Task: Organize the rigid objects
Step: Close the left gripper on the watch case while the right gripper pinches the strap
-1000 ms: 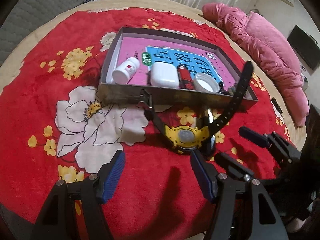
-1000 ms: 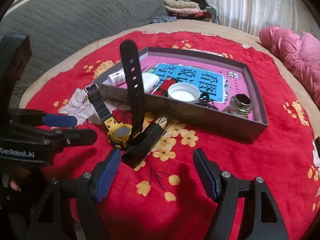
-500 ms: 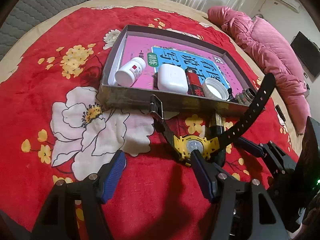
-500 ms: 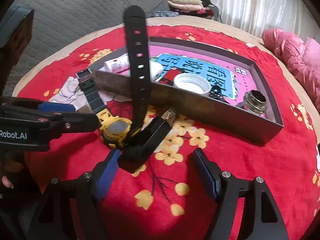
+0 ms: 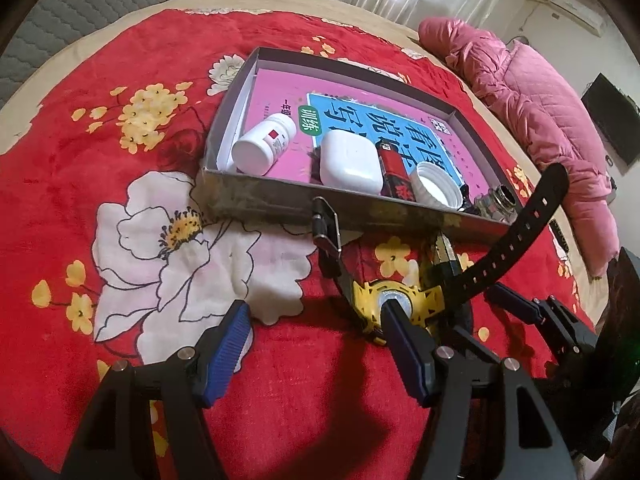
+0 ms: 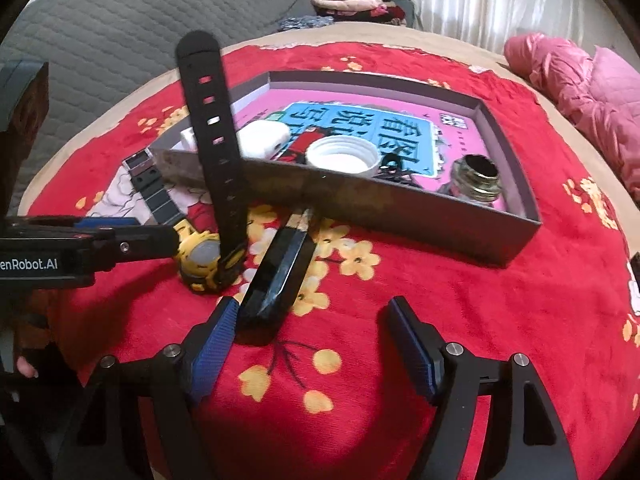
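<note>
A yellow watch with black straps lies on the red floral blanket just in front of the grey box; it also shows in the right wrist view. A black folding knife lies beside it. My left gripper is open, its right finger at the watch face. My right gripper is open, its left finger touching the knife's near end. The box holds a white pill bottle, a white case, a white lid and a small jar.
A pink quilted coat lies at the bed's right. Folded clothes sit at the far edge. A grey quilted surface rises behind the blanket on the left.
Both grippers have moved forward toward the watch and knife. The left gripper's right finger now reaches the watch face; the right gripper's left finger now meets the knife.
</note>
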Motion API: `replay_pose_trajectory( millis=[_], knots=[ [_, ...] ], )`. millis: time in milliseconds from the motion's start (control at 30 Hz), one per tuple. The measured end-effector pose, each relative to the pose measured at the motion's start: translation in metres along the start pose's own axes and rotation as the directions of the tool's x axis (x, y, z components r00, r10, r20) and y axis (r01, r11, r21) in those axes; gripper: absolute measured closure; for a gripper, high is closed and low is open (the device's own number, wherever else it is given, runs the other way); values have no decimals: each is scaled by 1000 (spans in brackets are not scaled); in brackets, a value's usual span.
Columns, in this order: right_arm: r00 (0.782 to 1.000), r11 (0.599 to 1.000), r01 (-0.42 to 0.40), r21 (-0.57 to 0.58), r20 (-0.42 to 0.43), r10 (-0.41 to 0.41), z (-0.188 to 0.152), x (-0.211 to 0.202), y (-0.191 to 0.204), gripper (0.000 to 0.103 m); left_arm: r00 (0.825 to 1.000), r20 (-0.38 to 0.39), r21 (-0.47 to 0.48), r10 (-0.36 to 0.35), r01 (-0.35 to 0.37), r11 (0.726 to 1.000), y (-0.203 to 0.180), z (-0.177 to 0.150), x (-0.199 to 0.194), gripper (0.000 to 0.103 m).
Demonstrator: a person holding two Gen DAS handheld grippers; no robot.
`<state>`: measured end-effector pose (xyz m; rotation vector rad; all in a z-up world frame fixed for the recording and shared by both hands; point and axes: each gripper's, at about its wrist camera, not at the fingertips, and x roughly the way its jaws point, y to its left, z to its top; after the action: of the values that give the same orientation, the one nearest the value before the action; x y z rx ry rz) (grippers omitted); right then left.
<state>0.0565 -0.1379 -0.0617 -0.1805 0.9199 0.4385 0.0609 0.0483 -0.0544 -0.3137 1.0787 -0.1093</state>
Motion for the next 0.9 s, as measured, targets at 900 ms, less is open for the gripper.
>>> replay_pose_trajectory(
  millis=[900],
  knots=[
    [1000, 999, 24, 26, 14, -24, 9, 16, -9, 26, 987, 52, -40, -150, 152, 988, -6, 14, 7, 70]
  ],
)
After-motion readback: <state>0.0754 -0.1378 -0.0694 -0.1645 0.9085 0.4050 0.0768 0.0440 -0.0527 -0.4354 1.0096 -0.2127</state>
